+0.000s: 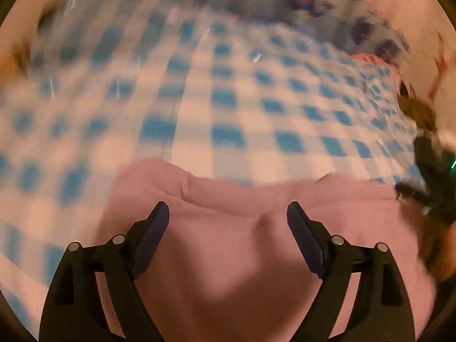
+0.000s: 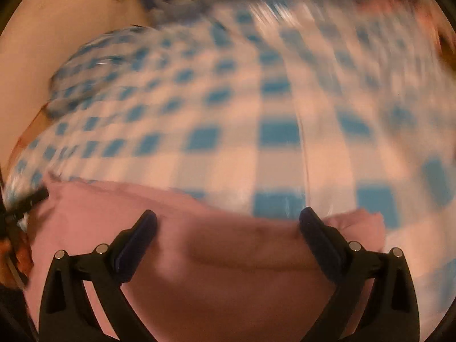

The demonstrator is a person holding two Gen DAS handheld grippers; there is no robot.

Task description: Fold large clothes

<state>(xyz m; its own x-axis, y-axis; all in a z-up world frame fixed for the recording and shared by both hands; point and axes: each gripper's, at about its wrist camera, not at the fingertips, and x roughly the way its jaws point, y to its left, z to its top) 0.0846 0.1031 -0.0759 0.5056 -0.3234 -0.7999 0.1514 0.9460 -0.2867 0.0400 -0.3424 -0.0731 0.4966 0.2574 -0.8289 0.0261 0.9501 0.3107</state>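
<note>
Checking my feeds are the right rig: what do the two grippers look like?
Both match: left gripper and right gripper have matte black angular frames, silver round pins at the joints, and dark, flat finger pads. No cables, markings or sleeves show.

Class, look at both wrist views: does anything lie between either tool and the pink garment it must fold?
Nothing visible does. The left tool and right tool both stand open directly over the pink garment, which lies on the blue checked cloth. No other object sits between fingers and fabric.
</note>
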